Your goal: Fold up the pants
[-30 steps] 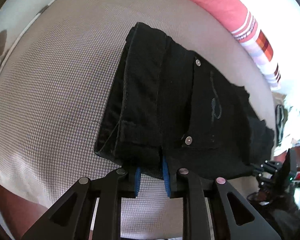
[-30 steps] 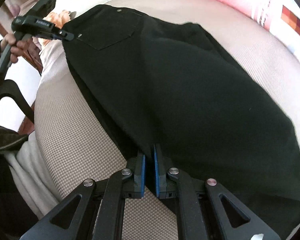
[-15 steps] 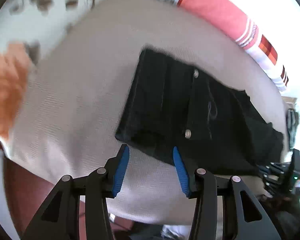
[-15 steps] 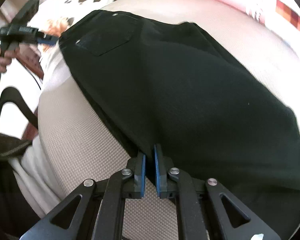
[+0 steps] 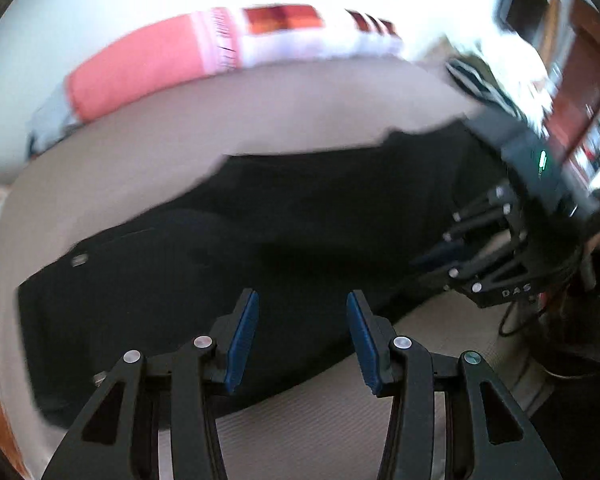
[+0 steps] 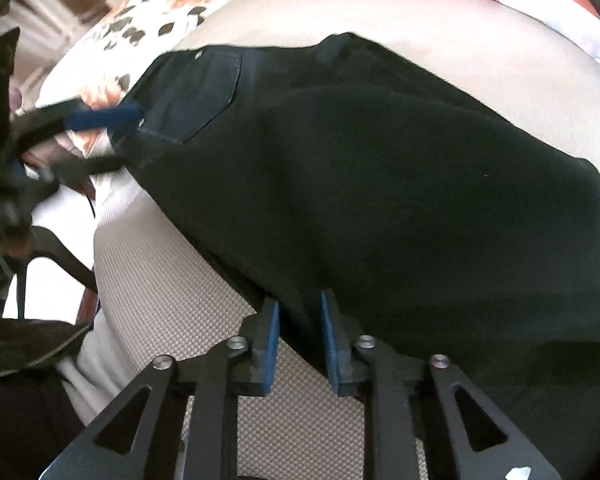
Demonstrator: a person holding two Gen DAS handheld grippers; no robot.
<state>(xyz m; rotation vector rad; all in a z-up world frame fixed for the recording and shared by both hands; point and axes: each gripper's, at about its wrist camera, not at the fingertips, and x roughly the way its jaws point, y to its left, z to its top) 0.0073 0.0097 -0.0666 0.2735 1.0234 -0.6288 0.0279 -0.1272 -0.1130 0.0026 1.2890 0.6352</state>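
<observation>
The black pants (image 6: 380,184) lie flat on the beige cushion (image 6: 188,304), already doubled lengthwise; at least one crosswise fold appears to remain. The left gripper (image 5: 302,336) hovers above the near edge of the pants with its jaws spread and nothing between them. The right gripper (image 6: 299,338) is opening; the pants' edge sits between its pads (image 6: 271,344), apparently no longer pinched.
</observation>
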